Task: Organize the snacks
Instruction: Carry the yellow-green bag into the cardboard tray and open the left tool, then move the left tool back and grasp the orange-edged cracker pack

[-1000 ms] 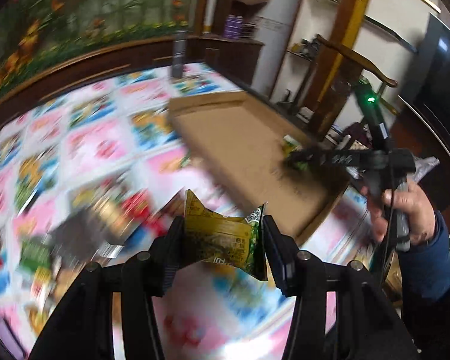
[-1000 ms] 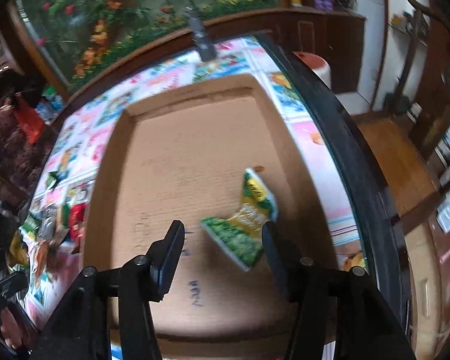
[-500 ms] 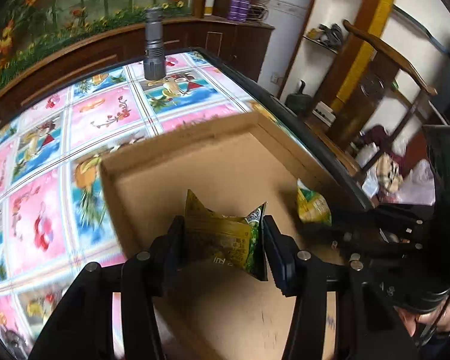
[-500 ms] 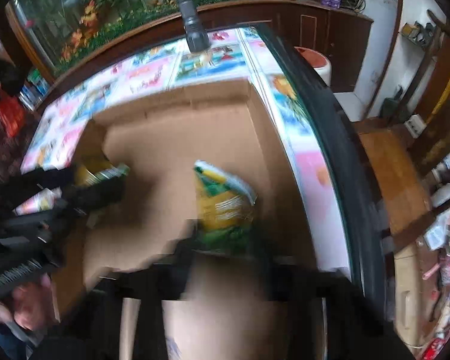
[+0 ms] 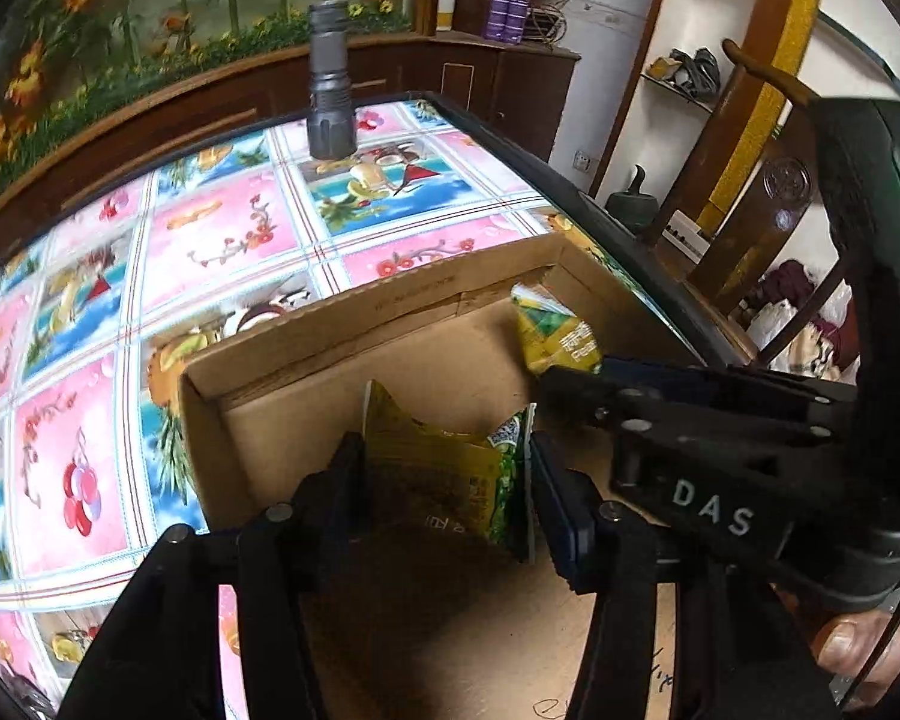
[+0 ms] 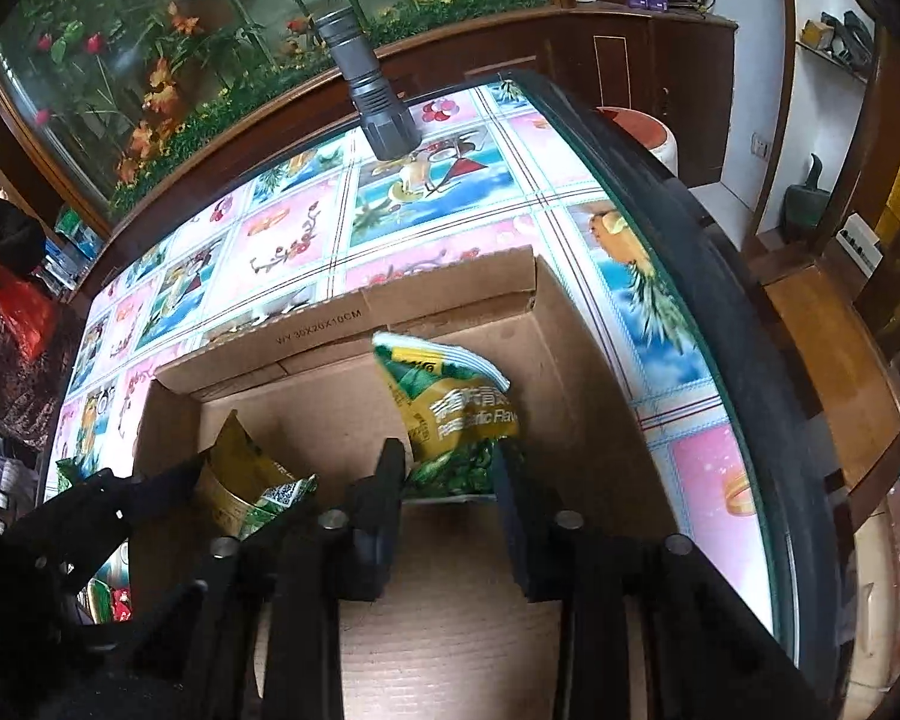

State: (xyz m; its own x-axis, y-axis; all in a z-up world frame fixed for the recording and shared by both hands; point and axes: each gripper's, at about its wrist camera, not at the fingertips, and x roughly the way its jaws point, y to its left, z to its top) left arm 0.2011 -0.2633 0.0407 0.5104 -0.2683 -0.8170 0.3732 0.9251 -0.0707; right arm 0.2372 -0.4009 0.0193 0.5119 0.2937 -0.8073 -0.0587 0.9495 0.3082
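My left gripper [image 5: 444,480] is shut on a yellow-green snack packet [image 5: 444,474] and holds it over the far left part of the open cardboard box [image 5: 330,324]. My right gripper [image 6: 447,480] is shut on a second green and yellow snack packet [image 6: 450,402], upright near the box's far right corner. The box [image 6: 450,294] lies on the colourful tablecloth. The right gripper's packet also shows in the left wrist view [image 5: 555,336], and the left gripper's packet in the right wrist view [image 6: 246,486].
A grey flashlight [image 5: 329,84] stands upright on the table beyond the box, also in the right wrist view [image 6: 372,96]. The table's black edge [image 6: 708,276] runs along the right. More snack packets [image 6: 105,597] lie on the table left of the box. Wooden furniture stands around.
My left gripper has carried its packet from the table over into the box. My right gripper has closed on the packet that lay on the box floor and raised it toward the far corner.
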